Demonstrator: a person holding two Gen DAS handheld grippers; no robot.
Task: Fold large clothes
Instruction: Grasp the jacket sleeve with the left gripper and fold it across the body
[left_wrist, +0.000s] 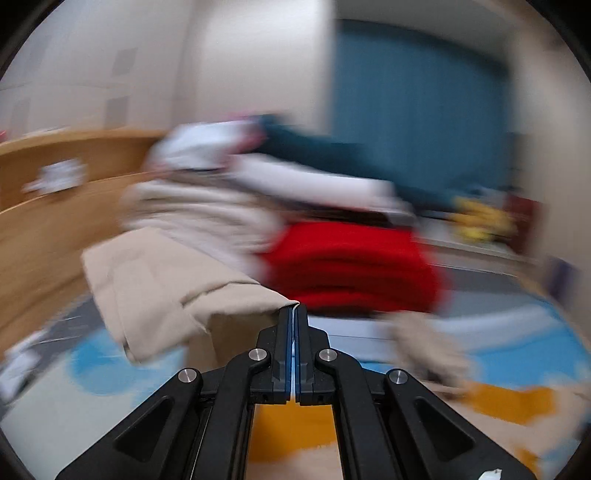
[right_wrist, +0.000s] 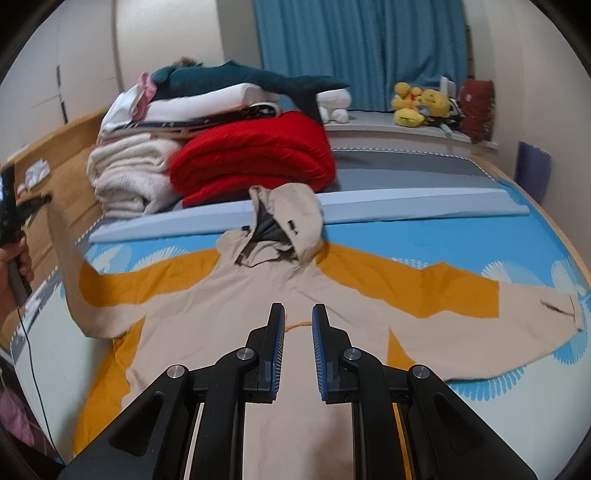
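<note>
A: What does the left wrist view give that the right one lacks?

B: A close look at the left gripper (left_wrist: 294, 308): its fingers are pressed together on the edge of a beige sleeve (left_wrist: 177, 291), which is lifted off the bed and drapes away to the left. Everything else there is smeared with blur.

A: And the right wrist view?

B: The whole hoodie (right_wrist: 266, 295), one garment, beige with orange panels, lying flat and spread on the blue patterned bed (right_wrist: 461, 236). Its hood (right_wrist: 291, 218) points toward the far side, and the other sleeve (right_wrist: 517, 321) lies stretched out to the right. The right gripper (right_wrist: 298, 314) hovers over the chest, fingers apart, gripping nothing. At the left edge you also see the person's hand (right_wrist: 14, 266) on the left gripper's handle, with the raised sleeve running up toward it.

A: Counts?

B: Two grippers, two sleeves, one hood. Behind the hoodie, one red folded blanket (right_wrist: 255, 158) beside a cream one (right_wrist: 129, 173), with more bedding stacked above. Yellow plush toys (right_wrist: 417, 103) sit on the ledge below the blue curtain (right_wrist: 362, 48); how many, I cannot tell.
</note>
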